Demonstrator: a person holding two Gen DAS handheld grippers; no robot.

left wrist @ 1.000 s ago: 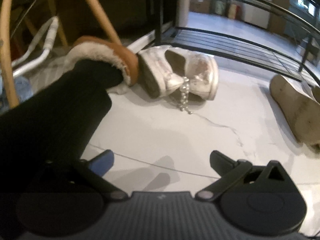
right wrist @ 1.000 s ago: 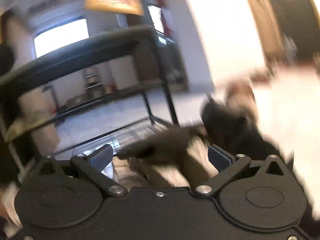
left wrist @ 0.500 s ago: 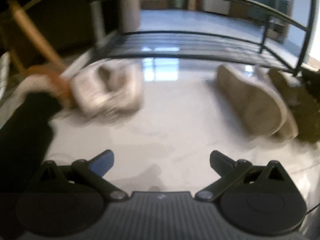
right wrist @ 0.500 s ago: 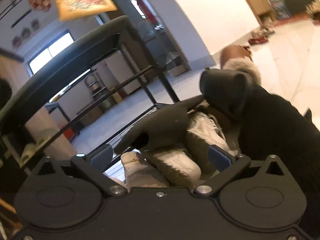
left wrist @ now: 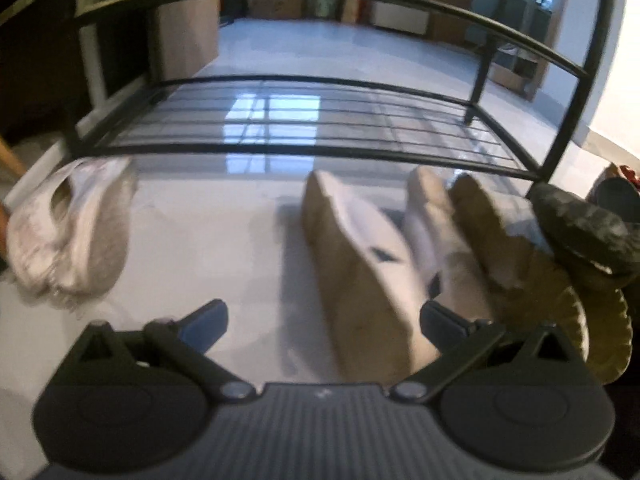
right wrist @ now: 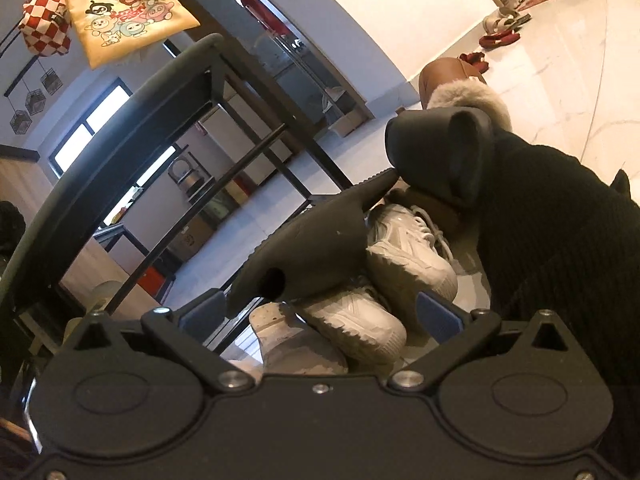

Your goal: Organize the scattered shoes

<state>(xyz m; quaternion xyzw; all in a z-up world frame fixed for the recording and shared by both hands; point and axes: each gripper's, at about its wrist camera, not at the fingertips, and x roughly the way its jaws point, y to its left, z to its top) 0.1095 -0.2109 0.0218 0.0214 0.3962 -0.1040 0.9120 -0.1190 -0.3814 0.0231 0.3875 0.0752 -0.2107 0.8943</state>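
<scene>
The left gripper (left wrist: 322,318) hangs wide open and empty just above the floor, facing the bare lower shelf of the black shoe rack (left wrist: 316,120), and the pale sneaker (left wrist: 360,264) lies on its side right between its fingers, long axis running straight away toward the rack. The right gripper (right wrist: 320,312) is also spread with nothing pinched, looking over a heap where a black shoe (right wrist: 316,248) rests on white sneakers (right wrist: 408,260); motion blur smears the white shoe (left wrist: 76,236) off left
</scene>
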